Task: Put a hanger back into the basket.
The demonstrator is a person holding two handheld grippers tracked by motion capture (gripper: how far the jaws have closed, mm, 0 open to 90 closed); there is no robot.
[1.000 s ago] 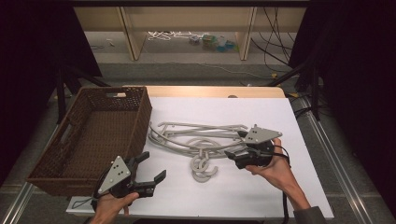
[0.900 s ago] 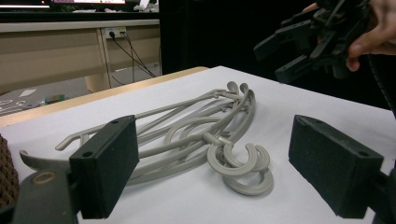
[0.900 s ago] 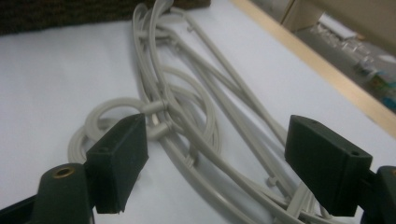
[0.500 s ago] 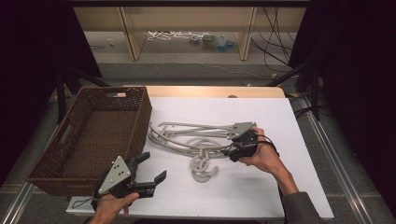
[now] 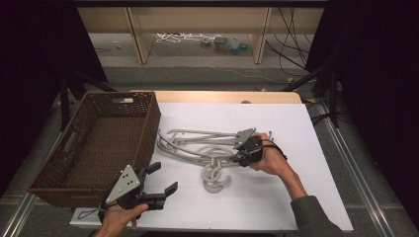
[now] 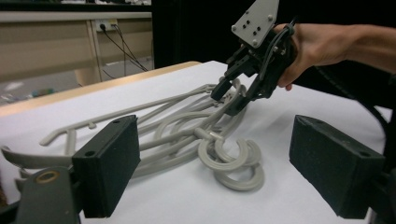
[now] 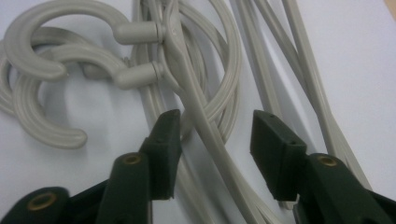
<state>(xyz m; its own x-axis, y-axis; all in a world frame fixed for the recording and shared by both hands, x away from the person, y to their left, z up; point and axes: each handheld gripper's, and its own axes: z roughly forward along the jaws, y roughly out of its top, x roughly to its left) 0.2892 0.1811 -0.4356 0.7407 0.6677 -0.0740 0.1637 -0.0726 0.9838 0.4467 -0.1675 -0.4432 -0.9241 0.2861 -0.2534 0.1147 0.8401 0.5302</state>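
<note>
While the basket (image 5: 94, 148) sits empty on the worktop (image 5: 296, 123), the right gripper (image 7: 212, 135) straddles a hanger (image 5: 197, 145), jaws open; the left gripper (image 5: 160, 180) gapes wide, holding nothing.

Overhead and both gripper views share hangers (image 5: 197, 148)

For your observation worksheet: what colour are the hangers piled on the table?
Pale grey hangers, clearest in the right gripper view.
</note>
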